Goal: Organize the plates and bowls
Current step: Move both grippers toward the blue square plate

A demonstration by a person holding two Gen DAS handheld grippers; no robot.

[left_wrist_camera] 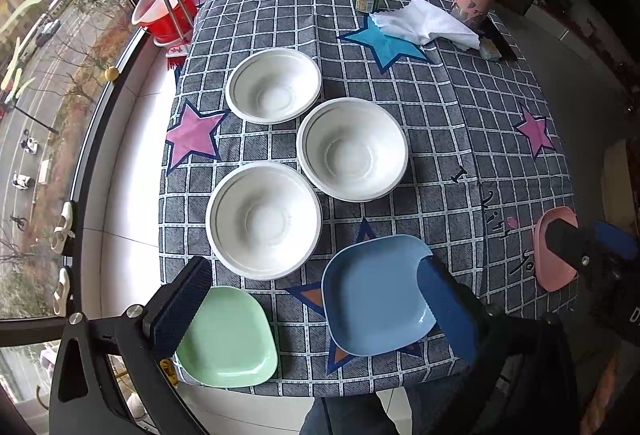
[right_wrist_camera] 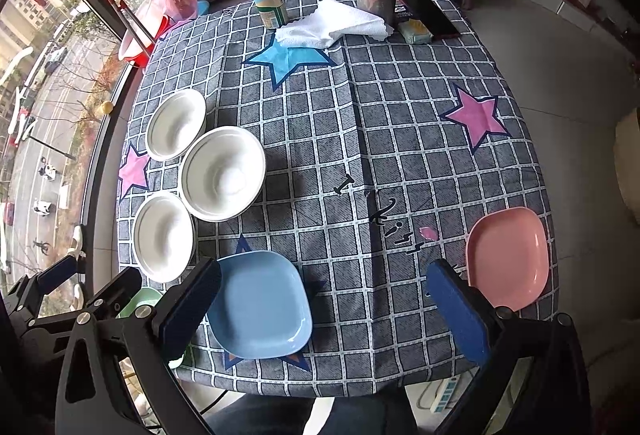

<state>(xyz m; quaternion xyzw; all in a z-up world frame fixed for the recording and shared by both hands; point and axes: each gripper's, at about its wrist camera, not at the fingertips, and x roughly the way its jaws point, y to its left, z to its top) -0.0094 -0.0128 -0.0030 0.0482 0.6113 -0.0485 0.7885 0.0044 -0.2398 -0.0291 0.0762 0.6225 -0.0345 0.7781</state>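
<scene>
Both grippers are being held above the near table edge with jaws spread wide and nothing pinched: the left gripper [left_wrist_camera: 316, 309], the right gripper [right_wrist_camera: 324, 309]. Beneath them the checked tablecloth [right_wrist_camera: 400, 115] is being occupied by the blue plate [left_wrist_camera: 376, 295], three white bowls [left_wrist_camera: 264, 219] clustered leftward, the green plate [left_wrist_camera: 228, 339], and the pink plate [right_wrist_camera: 508, 255] well apart rightward.

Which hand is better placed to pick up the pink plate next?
Right. The open right tool hangs beside the pink plate; the left tool sits over the green plate and blue plate.
</scene>
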